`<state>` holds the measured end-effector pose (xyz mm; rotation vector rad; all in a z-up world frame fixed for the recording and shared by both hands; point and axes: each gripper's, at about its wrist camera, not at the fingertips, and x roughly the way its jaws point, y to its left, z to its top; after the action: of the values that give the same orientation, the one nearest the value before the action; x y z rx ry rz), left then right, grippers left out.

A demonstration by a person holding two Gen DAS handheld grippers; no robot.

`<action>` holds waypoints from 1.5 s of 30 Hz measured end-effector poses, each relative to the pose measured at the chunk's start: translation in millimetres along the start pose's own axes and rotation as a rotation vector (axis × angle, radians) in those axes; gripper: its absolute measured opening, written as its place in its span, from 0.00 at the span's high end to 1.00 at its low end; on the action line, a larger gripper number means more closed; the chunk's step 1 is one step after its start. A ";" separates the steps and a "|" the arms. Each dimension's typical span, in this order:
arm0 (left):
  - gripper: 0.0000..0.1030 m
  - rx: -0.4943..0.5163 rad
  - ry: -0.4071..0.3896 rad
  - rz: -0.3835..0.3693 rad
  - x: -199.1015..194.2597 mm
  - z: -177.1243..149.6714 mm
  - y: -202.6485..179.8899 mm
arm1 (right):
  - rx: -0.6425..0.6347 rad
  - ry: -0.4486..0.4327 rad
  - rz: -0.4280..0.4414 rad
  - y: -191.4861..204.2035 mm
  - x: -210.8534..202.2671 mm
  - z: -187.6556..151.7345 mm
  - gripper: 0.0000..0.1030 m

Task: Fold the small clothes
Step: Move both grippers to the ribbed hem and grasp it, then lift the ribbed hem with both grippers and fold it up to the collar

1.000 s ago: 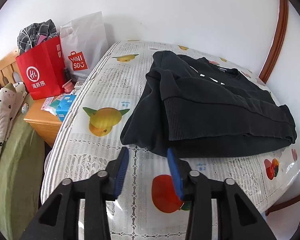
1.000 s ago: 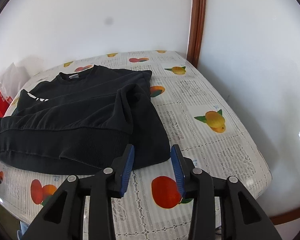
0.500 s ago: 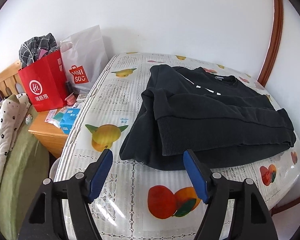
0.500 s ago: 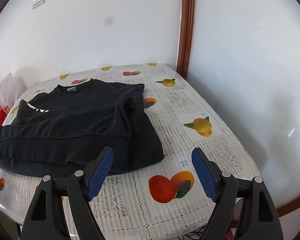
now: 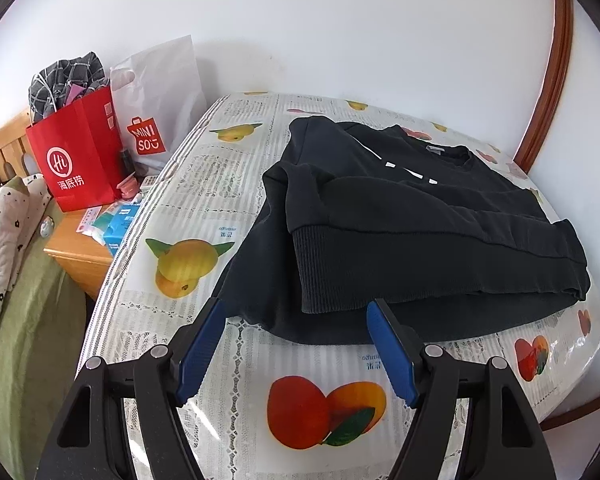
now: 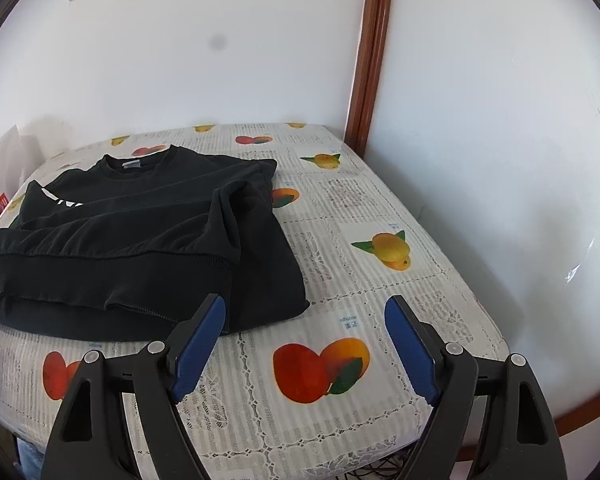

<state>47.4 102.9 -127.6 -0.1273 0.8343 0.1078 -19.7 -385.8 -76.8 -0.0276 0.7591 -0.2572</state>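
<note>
Black knit fabric, a sweatshirt (image 5: 400, 232), is laid across the middle of a table (image 5: 236, 364) covered in a fruit-printed cloth, its collar toward the far wall and its ribbed hem doubled back toward the chest, so that one fold appears already made. The left gripper (image 5: 296, 354) is held above the near edge of the table with its blue pads spread and nothing between them; the garment's left corner lies just beyond the fingertips, untouched. The right gripper (image 6: 304, 344) is likewise spread and empty, poised just short of the sweatshirt's right corner (image 6: 288, 300). Both tools are angled downward at the two near corners, which suggests that the bottom edge is meant to be pinched at both ends so the next fold can be carried evenly. Beside the table, a red paper bag (image 5: 76, 156) and a white shopping bag (image 5: 160, 96) are kept on a low wooden cabinet (image 5: 80, 252), well apart from the working area.
</note>
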 end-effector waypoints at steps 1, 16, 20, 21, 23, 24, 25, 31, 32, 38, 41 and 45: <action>0.31 -0.001 0.004 -0.002 1.4 0.4 -0.3 | -0.008 0.010 0.018 1.6 1.0 -0.3 0.21; 0.32 0.033 0.059 -0.098 9.4 5.9 -3.8 | -0.043 0.036 0.107 25.1 9.8 2.8 0.24; 0.32 -0.004 0.068 -0.119 16.1 11.4 -0.4 | -0.036 0.067 0.120 29.5 18.8 3.7 0.26; 0.32 -0.017 0.088 -0.132 19.9 12.7 1.2 | -0.029 0.064 0.130 29.4 20.1 4.3 0.32; 0.33 -0.050 0.111 -0.157 27.5 14.9 4.2 | -0.013 0.072 0.154 29.7 25.0 5.9 0.41; 0.36 -0.056 0.109 -0.159 29.6 16.1 4.7 | -0.007 0.076 0.164 30.1 28.0 7.0 0.49; 0.37 -0.055 0.107 -0.158 31.0 17.0 4.4 | -0.004 0.079 0.170 30.8 30.7 7.9 0.52; 0.43 -0.031 0.101 -0.140 41.0 26.4 2.1 | -0.005 0.101 0.188 38.2 51.5 15.6 0.52; 0.43 -0.032 0.102 -0.138 42.9 27.6 2.7 | -0.004 0.108 0.195 39.6 55.5 16.8 0.52; 0.54 -0.046 0.101 -0.135 51.6 32.4 5.6 | 0.001 0.128 0.251 50.9 74.8 21.2 0.57; 0.69 -0.021 0.105 -0.127 53.1 33.6 1.2 | -0.013 0.106 0.231 58.2 77.3 23.0 0.69; 0.87 0.024 0.085 -0.113 44.2 36.4 -6.5 | -0.027 0.046 0.236 59.3 69.3 26.4 0.91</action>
<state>104.5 104.1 -135.8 -0.1571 0.9110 -0.0138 59.6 -346.8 -111.5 0.0420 0.8035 -0.0232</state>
